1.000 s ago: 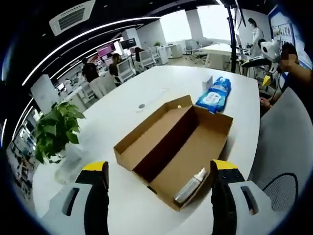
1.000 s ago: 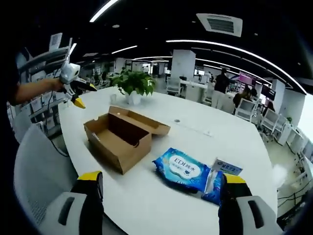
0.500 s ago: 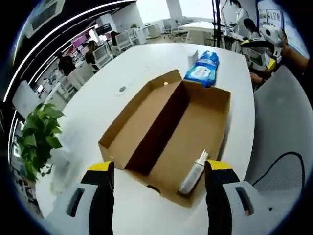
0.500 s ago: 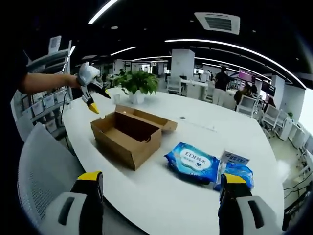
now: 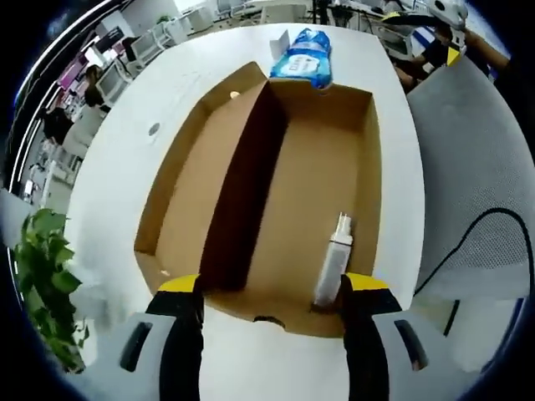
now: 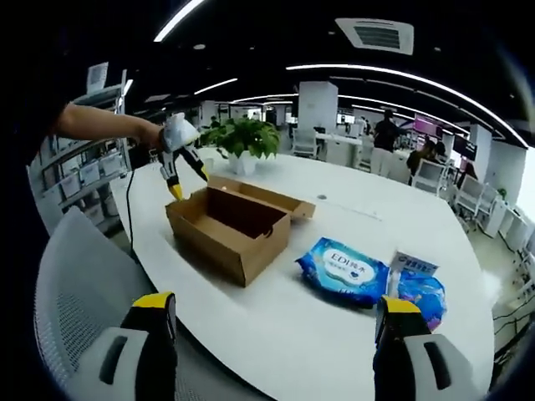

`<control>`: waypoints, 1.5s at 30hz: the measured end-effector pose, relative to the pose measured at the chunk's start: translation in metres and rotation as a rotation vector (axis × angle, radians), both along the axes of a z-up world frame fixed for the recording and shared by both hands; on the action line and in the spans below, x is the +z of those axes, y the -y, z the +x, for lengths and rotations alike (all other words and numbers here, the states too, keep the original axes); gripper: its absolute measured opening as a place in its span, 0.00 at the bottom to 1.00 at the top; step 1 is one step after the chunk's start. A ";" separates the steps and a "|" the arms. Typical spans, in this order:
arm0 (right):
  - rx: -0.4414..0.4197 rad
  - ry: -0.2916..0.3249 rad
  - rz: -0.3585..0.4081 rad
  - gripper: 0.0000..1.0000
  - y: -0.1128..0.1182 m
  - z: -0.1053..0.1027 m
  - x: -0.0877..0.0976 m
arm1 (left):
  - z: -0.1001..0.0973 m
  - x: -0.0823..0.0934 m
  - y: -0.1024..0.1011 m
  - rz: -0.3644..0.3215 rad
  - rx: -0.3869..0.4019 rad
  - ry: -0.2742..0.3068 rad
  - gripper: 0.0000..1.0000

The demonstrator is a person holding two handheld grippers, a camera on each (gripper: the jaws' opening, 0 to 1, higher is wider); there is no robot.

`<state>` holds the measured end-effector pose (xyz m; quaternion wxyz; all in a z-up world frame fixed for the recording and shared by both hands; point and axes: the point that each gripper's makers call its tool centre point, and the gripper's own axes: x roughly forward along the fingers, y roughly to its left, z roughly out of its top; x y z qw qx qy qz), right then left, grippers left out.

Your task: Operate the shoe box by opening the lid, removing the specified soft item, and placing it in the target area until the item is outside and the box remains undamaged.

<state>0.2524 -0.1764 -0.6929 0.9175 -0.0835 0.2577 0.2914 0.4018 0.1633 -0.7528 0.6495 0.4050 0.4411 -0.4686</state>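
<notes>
Brown cardboard shoe box (image 5: 276, 192) lid open, bottle (image 5: 332, 263) inside, both tongs spread

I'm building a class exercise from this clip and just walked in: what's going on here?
A person is working over an open cardboard shoe box on a white table. The left hand-held gripper, jaws open, hangs above one end of the box, right by a small white bottle lying inside. The right hand-held gripper, also open, holds nothing and sits off to the side. Blue wipes packs lie on the table outside the box.
</notes>
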 end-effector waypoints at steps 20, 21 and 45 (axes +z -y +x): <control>-0.046 -0.061 -0.033 1.00 0.011 -0.014 -0.019 | -0.014 -0.044 0.026 0.098 -0.240 -0.198 0.62; -0.052 -0.060 -0.031 1.00 0.012 -0.014 -0.018 | -0.014 -0.046 0.026 0.105 -0.251 -0.205 0.62; -0.078 -0.054 -0.037 1.00 0.022 -0.014 -0.012 | -0.023 -0.073 0.032 0.087 -0.220 -0.252 0.61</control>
